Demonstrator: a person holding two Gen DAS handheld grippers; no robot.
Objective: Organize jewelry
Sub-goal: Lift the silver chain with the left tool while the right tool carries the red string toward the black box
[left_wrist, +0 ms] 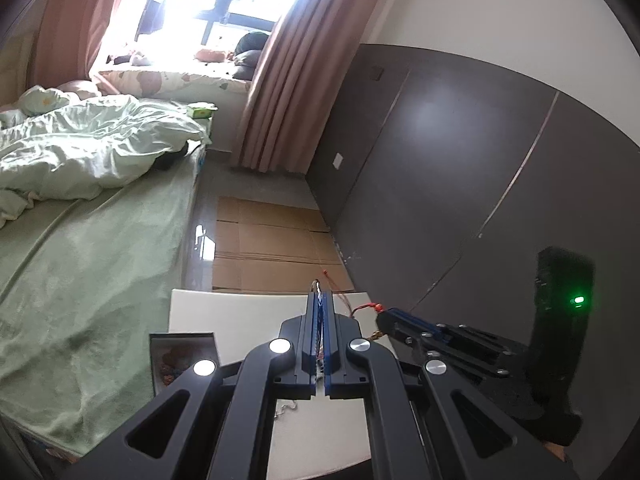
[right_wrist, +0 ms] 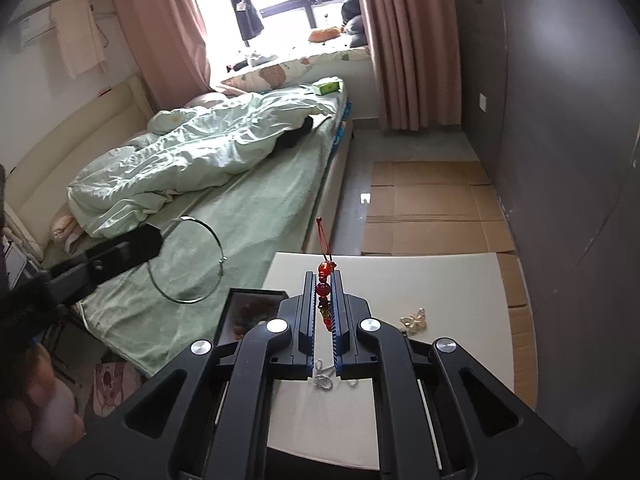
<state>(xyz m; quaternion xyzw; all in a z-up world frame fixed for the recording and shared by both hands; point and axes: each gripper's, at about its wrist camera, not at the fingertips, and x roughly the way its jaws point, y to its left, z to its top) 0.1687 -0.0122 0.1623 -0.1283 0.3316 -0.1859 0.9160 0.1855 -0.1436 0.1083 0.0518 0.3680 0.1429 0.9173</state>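
Note:
My right gripper (right_wrist: 324,278) is shut on a red bead bracelet (right_wrist: 324,290) with a red cord (right_wrist: 325,240), held above the white table (right_wrist: 440,280). My left gripper (left_wrist: 320,296) is shut on a thin silver bangle (right_wrist: 186,260); in the right wrist view the left gripper (right_wrist: 154,240) holds the ring up over the bed. In the left wrist view the right gripper (left_wrist: 382,316) sits close on the right with the red cord (left_wrist: 362,307) trailing from it. An open dark jewelry box (right_wrist: 250,312) with beaded pieces stands at the table's left edge.
A gold butterfly piece (right_wrist: 416,318) and a silver chain (right_wrist: 325,376) lie on the table. A green bed (right_wrist: 240,216) is to the left. Flattened cardboard (right_wrist: 432,208) covers the floor beyond. A dark wardrobe (right_wrist: 560,140) stands on the right.

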